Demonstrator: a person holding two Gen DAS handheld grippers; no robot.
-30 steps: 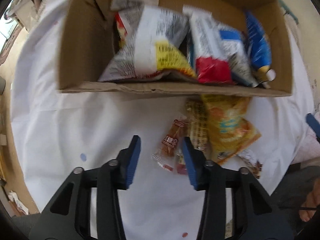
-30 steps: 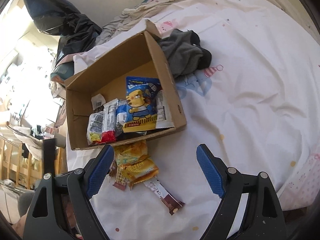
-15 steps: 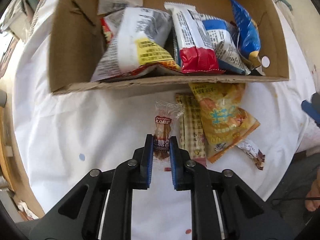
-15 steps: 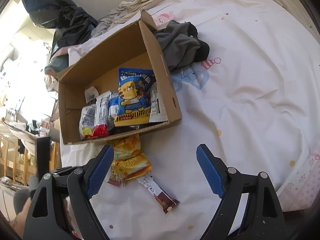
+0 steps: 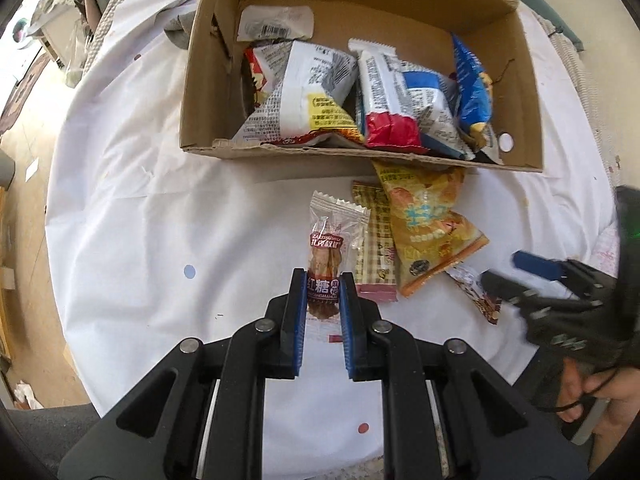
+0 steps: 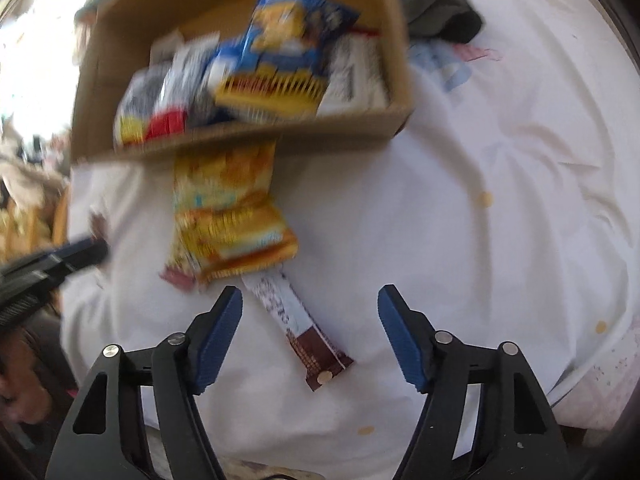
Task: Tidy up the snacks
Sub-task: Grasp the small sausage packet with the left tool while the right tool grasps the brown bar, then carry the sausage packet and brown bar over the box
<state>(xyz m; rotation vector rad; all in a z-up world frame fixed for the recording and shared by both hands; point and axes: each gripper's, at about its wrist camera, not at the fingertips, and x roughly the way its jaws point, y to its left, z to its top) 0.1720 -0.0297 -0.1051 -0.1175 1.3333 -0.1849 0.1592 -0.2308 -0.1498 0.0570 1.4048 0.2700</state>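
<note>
A: What is the left gripper [image 5: 323, 294] doing?

B: It is clamping a clear-wrapped brown snack [image 5: 326, 268] between its closed pads, above the white sheet [image 5: 160, 240], near the cardboard box [image 5: 208, 80].

A: And the right gripper [image 6: 310, 320]?

B: Its jaws are closing, gripping nothing. The chocolate bar [image 6: 296, 324] is lying between them on the sheet, beside the yellow chip bag [image 6: 228, 216].
</note>
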